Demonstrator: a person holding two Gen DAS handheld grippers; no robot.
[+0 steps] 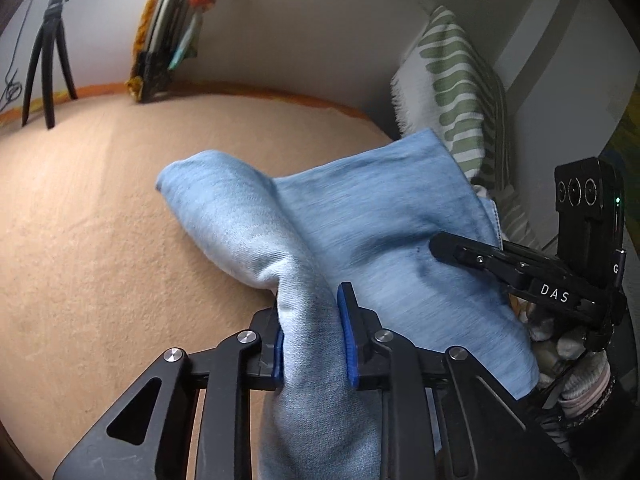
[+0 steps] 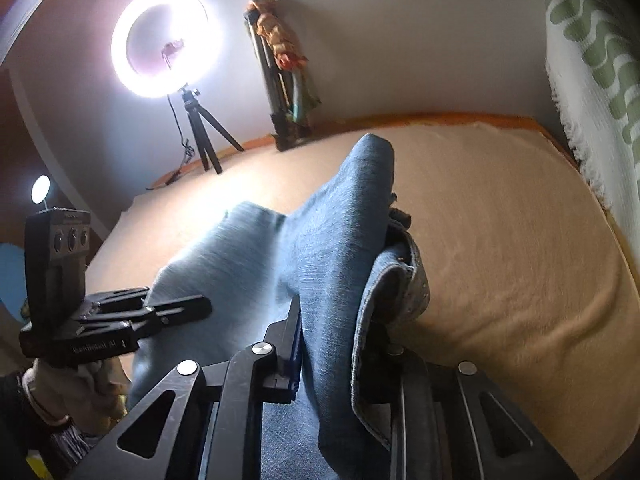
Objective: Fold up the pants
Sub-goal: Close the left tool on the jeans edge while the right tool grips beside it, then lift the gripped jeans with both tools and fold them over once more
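The pants [image 1: 352, 216] are light blue denim, bunched and lifted above a peach-coloured bed cover [image 1: 100, 208]. My left gripper [image 1: 312, 332] is shut on a fold of the pants between its blue pads [image 1: 347, 344]. My right gripper [image 2: 340, 344] is shut on another part of the pants [image 2: 332, 248], next to the waistband [image 2: 400, 280]; its right finger is hidden by cloth. In the left wrist view the right gripper [image 1: 520, 268] is at the right, against the cloth. In the right wrist view the left gripper [image 2: 120, 320] is at the left.
A green-and-white striped pillow [image 1: 460, 88] leans at the bed's right end, also in the right wrist view [image 2: 592, 60]. A ring light [image 2: 168, 40] on a black tripod [image 1: 48, 60] and a dark bundle [image 2: 284, 76] against the wall stand along the bed's far edge.
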